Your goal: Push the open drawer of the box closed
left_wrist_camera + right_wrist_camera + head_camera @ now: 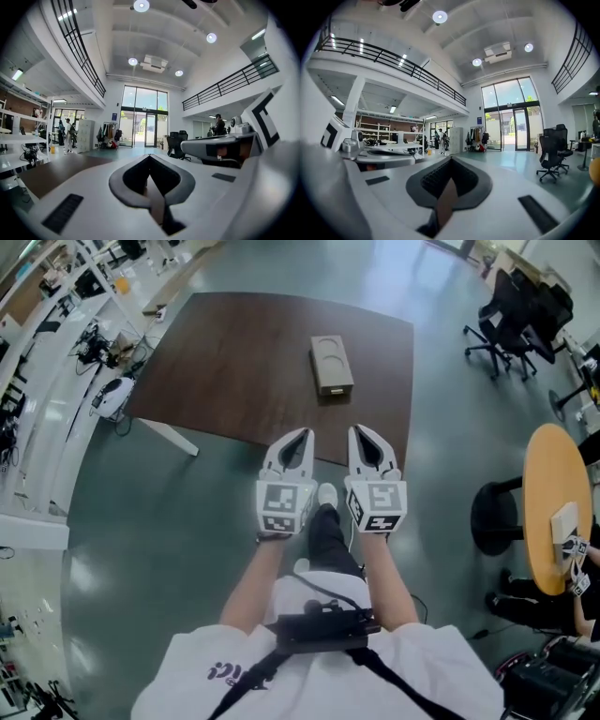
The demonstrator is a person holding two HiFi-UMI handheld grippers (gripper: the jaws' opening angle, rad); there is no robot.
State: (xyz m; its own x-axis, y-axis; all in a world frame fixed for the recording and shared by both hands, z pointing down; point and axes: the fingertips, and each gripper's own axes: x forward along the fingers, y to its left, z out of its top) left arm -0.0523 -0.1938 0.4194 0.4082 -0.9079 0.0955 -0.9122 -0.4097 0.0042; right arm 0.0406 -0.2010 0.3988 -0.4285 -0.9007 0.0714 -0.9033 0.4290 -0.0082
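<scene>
Box (332, 365) too small to tell whether open or shut, counter (234, 371) near edge hidden behind left tongs (304, 434) and right tongs (357, 430), round table (553, 502) cut by right edge, distant people (65, 136) tiny

A small tan rectangular wooden box (332, 365) lies on the dark brown wooden table (216, 371), right of its centre. The white left gripper (302, 433) and white right gripper (359, 430) sit side by side at the table's front edge (the box beyond them). A round pale wooden table (551, 512) stands well to the right.
</scene>
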